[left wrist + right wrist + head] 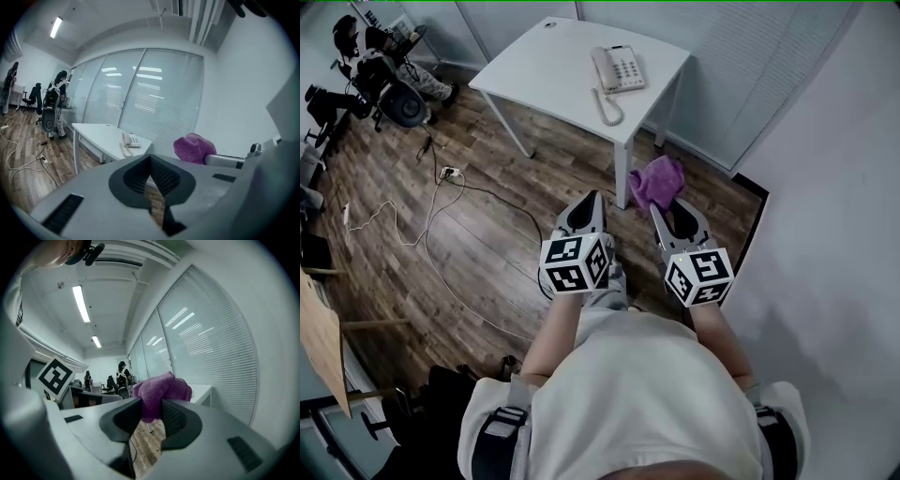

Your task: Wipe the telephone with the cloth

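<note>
**Cloth (161,390) pinched in the right tongs (151,411), telephone (617,67) on the desk (548,70) ahead**

The person in the white top stands on the wooden floor (487,216), both arms out in front and both tools pointing toward the white desk. That desk is farther into the room and apart from them.

The right tongs are clamped on a bunched purple cloth. The dark pads press it from both sides, and most of it puffs out above and beyond the tips.

The left tongs (592,197) are closed together with nothing between them, and they sit just left of the right pair at about the same height.

The pale telephone lies on the right half of the desk with its handset in the cradle. Its curly cord (609,111) loops on the desktop toward the near edge. Nothing touches it.

Behind the desk runs a wall of blinds (154,103) and glass panels. A thin white cable (412,234) snakes over the floor to the left. Far off on the left, people sit among dark office chairs (398,103).
</note>
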`<action>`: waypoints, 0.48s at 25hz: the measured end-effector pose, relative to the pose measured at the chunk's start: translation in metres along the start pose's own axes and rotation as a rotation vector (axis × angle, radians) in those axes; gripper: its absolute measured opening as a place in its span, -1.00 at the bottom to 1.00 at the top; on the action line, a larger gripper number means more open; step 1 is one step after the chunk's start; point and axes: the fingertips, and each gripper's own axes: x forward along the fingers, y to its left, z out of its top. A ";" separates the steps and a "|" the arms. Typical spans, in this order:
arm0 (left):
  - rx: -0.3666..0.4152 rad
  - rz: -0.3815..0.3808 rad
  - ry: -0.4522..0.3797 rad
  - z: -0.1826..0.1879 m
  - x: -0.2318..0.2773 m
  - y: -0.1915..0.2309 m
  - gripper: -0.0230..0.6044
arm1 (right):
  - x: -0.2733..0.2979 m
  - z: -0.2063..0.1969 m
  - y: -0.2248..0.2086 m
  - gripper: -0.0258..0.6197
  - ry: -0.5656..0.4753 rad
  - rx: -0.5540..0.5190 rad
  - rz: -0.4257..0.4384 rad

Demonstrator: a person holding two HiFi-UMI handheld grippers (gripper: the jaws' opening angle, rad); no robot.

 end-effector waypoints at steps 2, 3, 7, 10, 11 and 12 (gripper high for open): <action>0.004 0.007 0.005 0.003 0.013 0.011 -0.86 | 0.015 0.001 -0.006 -0.53 0.006 0.005 -0.003; 0.004 0.012 0.005 0.006 0.020 0.017 -0.86 | 0.024 0.002 -0.009 -0.53 0.008 0.004 -0.002; -0.017 0.016 0.005 0.018 0.049 0.040 -0.86 | 0.061 0.013 -0.018 -0.53 0.010 -0.012 0.007; -0.023 0.018 0.011 0.029 0.072 0.057 -0.86 | 0.092 0.024 -0.024 -0.53 0.014 -0.027 0.014; -0.024 0.019 0.011 0.033 0.080 0.063 -0.86 | 0.103 0.027 -0.026 -0.53 0.016 -0.032 0.016; -0.024 0.020 0.010 0.037 0.088 0.068 -0.86 | 0.114 0.030 -0.028 -0.53 0.018 -0.035 0.019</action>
